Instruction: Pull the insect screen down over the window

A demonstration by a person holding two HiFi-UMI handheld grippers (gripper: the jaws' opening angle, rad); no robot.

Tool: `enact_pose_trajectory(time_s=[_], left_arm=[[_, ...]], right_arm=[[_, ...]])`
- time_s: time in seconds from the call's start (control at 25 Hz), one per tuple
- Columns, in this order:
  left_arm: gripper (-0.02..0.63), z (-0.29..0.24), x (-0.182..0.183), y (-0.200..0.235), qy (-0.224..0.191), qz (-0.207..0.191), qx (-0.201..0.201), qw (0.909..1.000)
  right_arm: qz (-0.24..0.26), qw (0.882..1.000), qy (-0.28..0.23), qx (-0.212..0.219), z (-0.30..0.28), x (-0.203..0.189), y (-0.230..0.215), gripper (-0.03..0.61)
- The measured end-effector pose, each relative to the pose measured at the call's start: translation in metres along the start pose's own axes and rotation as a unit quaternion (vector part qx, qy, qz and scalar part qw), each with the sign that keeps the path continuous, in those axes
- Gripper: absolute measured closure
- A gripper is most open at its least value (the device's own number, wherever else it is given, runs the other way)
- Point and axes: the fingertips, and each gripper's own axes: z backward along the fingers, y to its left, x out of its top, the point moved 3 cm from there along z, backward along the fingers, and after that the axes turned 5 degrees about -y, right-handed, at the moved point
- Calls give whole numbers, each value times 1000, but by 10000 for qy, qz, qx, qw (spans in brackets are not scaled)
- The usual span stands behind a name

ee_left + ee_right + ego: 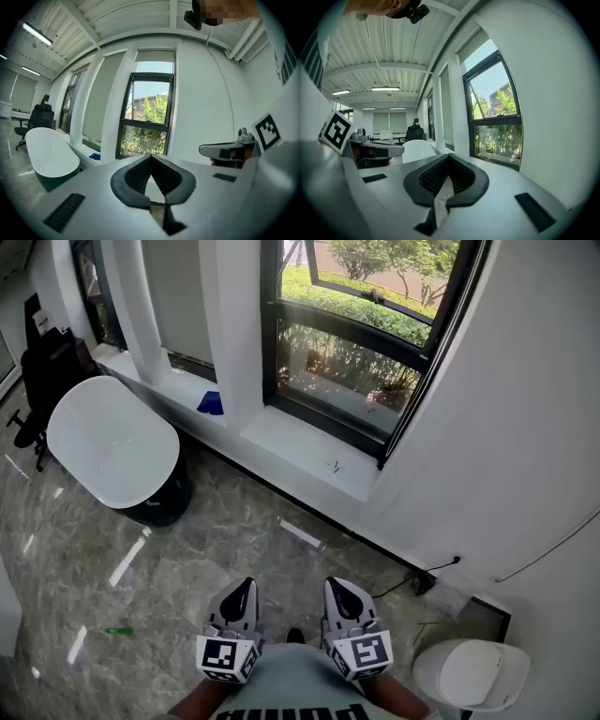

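The window [361, 343] stands ahead of us in the white wall, at the upper middle of the head view. It has a dark frame, and a top sash [375, 292] is tilted open above the fixed lower pane. We cannot make out the insect screen itself in any view. Green shrubs show through the glass. Below the frame runs a white sill [309, 451], and to the left of the window a white pillar [230, 324] parts it from the next pane. A small blue thing [211, 402] lies on the ledge beyond that pillar.

Both claws are held low and close to our body, well apart from the window and pointing toward it. The left claw [246, 585] is clenched, its dark pads meeting at the tip with nothing between them. The right claw [335, 585] is clenched and empty too. They sit side by side, near each other but not touching, each with its marker cube [225, 657] at the rear.

Under them lies a grey marble floor [187, 549]. A white strip [302, 533] lies on it near the wall, and a small green thing [118, 631] lies to the left. A black cable [422, 582] runs along the wall's foot at the right, near a white rounded bin [473, 673]. At the far left stand a white oval desk [112, 442] on a dark base and a black office chair [47, 371].
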Motion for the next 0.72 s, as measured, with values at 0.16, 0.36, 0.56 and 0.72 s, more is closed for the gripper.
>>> enact_pose_trajectory(time_s=[0.16,0.36,0.56,0.72], left_arm=[[601,-1,5,2,-28,-56,2,10000],[600,2,6,8,-31,-54,36,10000],[600,3,7,14,-73,-70,58,9999],[601,-1,9,25,-64,-126,113,9998]], right_arm=[[-73,9999,-96,6,-3,4,1,583],[-55,9999,-114,-1,-6,2,6,583],[-251,9996,-105,-24,-11,-2,9,583],[-364,9993,-108,-14,-21,1,11,583]])
